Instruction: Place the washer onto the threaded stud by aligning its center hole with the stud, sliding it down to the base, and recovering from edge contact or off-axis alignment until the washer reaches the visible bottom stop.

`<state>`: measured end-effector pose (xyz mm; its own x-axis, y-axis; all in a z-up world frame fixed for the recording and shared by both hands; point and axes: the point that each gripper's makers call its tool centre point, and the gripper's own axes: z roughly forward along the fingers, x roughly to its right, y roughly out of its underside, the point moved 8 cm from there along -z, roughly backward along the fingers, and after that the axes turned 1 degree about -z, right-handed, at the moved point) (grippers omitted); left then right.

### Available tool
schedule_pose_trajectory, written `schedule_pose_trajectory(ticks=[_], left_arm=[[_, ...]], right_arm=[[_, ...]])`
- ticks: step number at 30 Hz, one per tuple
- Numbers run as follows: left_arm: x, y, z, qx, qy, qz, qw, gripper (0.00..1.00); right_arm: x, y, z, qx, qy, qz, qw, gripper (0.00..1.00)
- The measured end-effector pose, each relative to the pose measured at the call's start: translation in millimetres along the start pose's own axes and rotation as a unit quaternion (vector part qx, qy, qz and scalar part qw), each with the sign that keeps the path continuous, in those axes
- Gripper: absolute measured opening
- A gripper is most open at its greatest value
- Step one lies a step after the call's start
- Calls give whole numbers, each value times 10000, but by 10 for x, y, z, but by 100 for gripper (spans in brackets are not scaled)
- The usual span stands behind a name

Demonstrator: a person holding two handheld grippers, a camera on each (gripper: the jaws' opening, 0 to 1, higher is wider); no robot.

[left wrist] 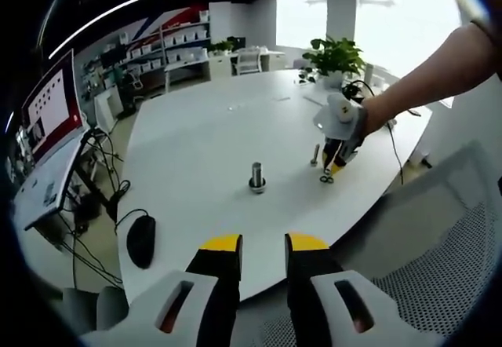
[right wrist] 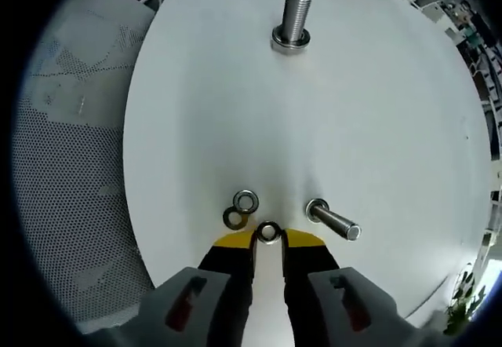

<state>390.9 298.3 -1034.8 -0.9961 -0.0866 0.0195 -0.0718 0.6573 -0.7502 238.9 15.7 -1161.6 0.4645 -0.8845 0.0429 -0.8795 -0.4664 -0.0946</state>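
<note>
In the right gripper view the right tongs [right wrist: 268,241] rise from the bottom centre, jaws narrow, their yellow tips on either side of a small washer [right wrist: 268,231] on the white worktop [right wrist: 376,111]; whether they pinch it yet or only bracket it I cannot tell; just above and left of the tips lie two more rings, a bright one [right wrist: 246,201] and a darker one [right wrist: 233,218], touching or overlapping; to the right of the tips a loose bolt [right wrist: 333,220] lies on its side; far up the frame, top centre, the threaded stud [right wrist: 293,19] stands upright on its round base, well apart from the tongs, with nothing on it that I can make out.

In the left gripper view the left tongs [left wrist: 263,254] sit at the bottom centre, jaws narrow with a slim gap, holding nothing, hanging over the near edge of the worktop [left wrist: 196,135]; the stud [left wrist: 256,177] stands mid-frame; to its right the person's hand carries the right tongs [left wrist: 329,173] down at the washers; a black computer mouse [left wrist: 141,239] lies lower left.

The step in hand looks like the pick-up; the next move calls for a firm pinch on the washer's rim, a lift clear of its neighbours, then travel to the stud with the hole level and centred over the threads.
</note>
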Motion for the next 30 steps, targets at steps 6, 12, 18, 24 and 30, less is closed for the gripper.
schedule_pose_trajectory(ticks=[6,12,18,24,30], left_arm=[[-13,15,1,-26,2,42,10000,19],[4,9,-3,-11,-30,17,10000,18],[-2,-10,-7,39,-41,-10,10000,18],[15,-55,-44,220,12,-23,9998,18],[9,-36,-33,238,2,-14,9997,19]], right_arm=[[-49,-19,8,-86,87,71,9999,15],[-4,-51,14,-222,206,209,9993,14],[-48,9,5,98,345,333,9988,14],[-78,83,0,543,446,991,9926,14],[-100,164,-18,947,662,1186,9862,14]])
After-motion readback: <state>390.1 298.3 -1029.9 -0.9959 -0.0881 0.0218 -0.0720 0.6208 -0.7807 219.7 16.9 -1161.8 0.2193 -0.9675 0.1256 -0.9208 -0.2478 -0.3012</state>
